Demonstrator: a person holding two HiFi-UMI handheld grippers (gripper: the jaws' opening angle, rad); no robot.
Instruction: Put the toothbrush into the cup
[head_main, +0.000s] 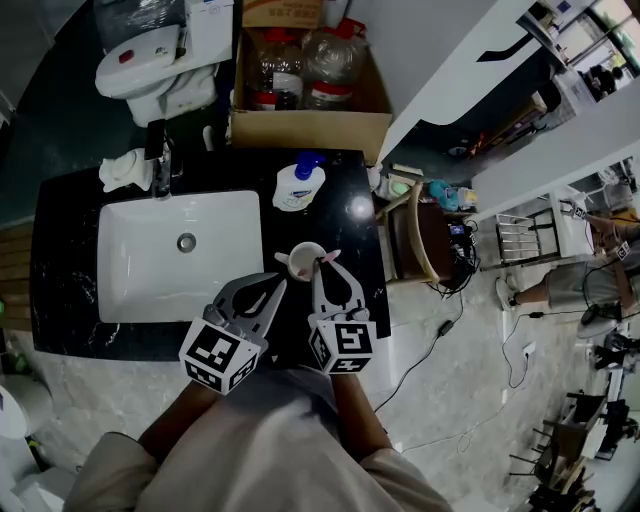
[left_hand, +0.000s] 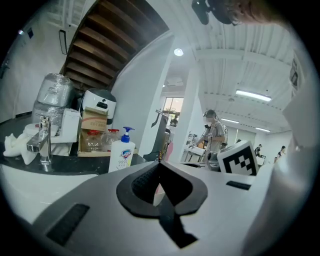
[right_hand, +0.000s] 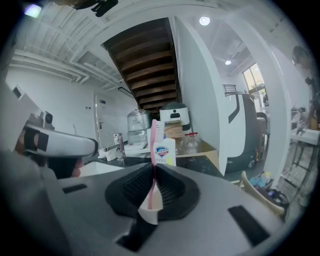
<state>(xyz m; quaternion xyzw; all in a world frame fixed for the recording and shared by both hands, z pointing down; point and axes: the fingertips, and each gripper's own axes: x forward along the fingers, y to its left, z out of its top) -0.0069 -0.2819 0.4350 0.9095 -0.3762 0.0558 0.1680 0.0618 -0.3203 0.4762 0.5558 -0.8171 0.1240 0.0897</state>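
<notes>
1. Nearest the person, the left hand-held gripper (head_main: 274, 288) is clenched on nothing. Its tips sit just short of the cup (head_main: 303, 264) on the dark worktop (head_main: 66, 216).
2. Beside it, the right hand-held gripper (right_hand: 152, 169) is clamped on the pink toothbrush (right_hand: 154, 142), holding it upright with the bristle end on top.
3. In the head view the brush meets the cup at its right rim. Its lower end seems to reach down into the white cup, though I cannot tell how deep.
4. My judgement is that pickup and carry are done. What remains is lowering fully, letting go and drawing back.
5. Farther off stand the sink (head_main: 140, 285) and the soap bottle (head_main: 298, 187), neither of them involved.
</notes>
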